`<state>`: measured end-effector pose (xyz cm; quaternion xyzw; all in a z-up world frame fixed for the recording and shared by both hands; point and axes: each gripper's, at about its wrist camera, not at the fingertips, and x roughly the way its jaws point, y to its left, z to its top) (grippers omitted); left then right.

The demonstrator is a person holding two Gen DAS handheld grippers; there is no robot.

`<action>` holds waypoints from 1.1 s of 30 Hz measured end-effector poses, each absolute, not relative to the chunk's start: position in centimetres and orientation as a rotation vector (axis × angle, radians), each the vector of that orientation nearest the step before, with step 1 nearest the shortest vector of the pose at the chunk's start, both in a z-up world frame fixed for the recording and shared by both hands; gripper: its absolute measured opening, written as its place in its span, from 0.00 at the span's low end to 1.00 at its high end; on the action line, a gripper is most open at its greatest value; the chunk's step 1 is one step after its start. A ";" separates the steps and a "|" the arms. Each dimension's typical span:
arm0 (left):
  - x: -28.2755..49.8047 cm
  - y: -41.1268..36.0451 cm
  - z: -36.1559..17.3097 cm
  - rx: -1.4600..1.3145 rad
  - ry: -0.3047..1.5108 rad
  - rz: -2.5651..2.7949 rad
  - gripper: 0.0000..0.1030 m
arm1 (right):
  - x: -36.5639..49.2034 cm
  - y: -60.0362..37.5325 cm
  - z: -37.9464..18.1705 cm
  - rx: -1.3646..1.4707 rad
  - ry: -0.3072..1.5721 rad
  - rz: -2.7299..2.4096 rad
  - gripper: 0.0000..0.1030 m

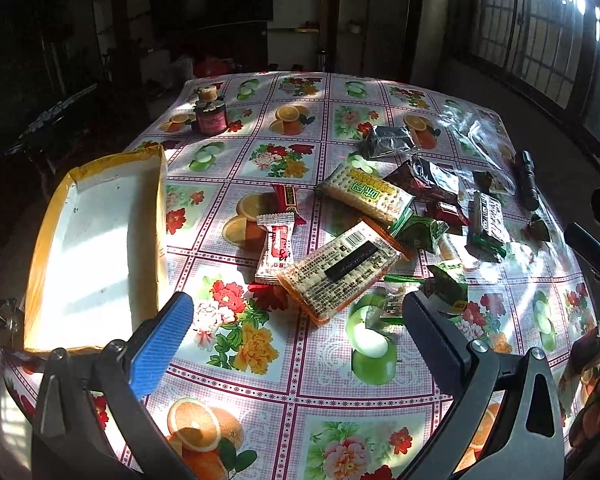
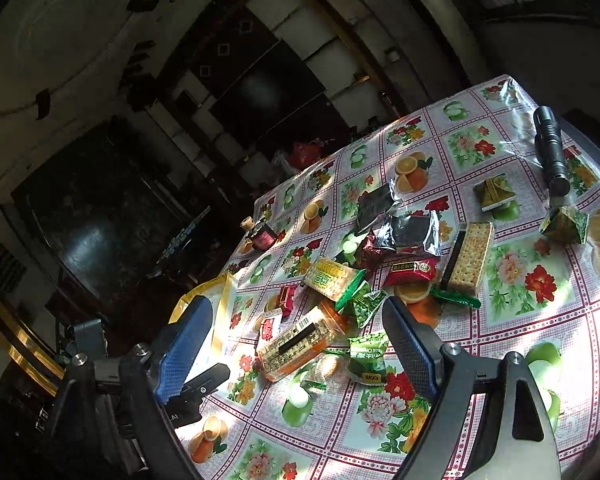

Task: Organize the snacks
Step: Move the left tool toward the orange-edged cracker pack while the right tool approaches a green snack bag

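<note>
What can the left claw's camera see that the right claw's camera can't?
Only the left camera shows the whole inside of the yellow-edged box, which is bare white, and a big window lit by sun.

Only the right camera shows the cracker pack's face plainly, and the left claw's dark body low at the left.

Both show the fruit-and-flower tablecloth, the snack pile with the barcode cracker pack, the small corked bottle and the black flashlight.
</note>
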<state>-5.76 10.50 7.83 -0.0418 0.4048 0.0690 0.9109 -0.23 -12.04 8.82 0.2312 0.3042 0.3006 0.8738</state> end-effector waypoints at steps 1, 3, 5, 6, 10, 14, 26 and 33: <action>-5.6 10.5 7.7 -0.085 0.834 0.147 1.00 | -0.2 -11.3 8.9 0.435 0.641 0.595 0.84; -5.0 10.5 7.3 -0.070 0.845 0.162 1.00 | 0.2 -9.9 8.6 0.325 0.676 0.535 0.85; -4.5 10.8 7.0 -0.074 0.858 0.175 1.00 | 0.9 -8.8 8.1 0.251 0.716 0.505 0.85; -4.4 11.0 6.8 -0.080 0.865 0.183 1.00 | 1.1 -8.1 8.0 0.199 0.721 0.482 0.83; -4.8 11.8 6.5 -0.100 0.874 0.179 1.00 | 0.4 -7.1 7.5 0.086 0.724 0.443 0.81; -5.0 11.9 6.3 -0.095 0.872 0.160 1.00 | 0.0 -7.0 6.1 0.050 0.772 0.436 0.82; -4.7 11.0 6.1 -0.046 0.871 0.108 1.00 | -0.2 -6.4 3.4 0.054 0.868 0.467 0.82; -4.2 10.9 5.3 -0.030 0.892 0.076 1.00 | 0.2 -6.1 2.4 0.039 0.903 0.470 0.78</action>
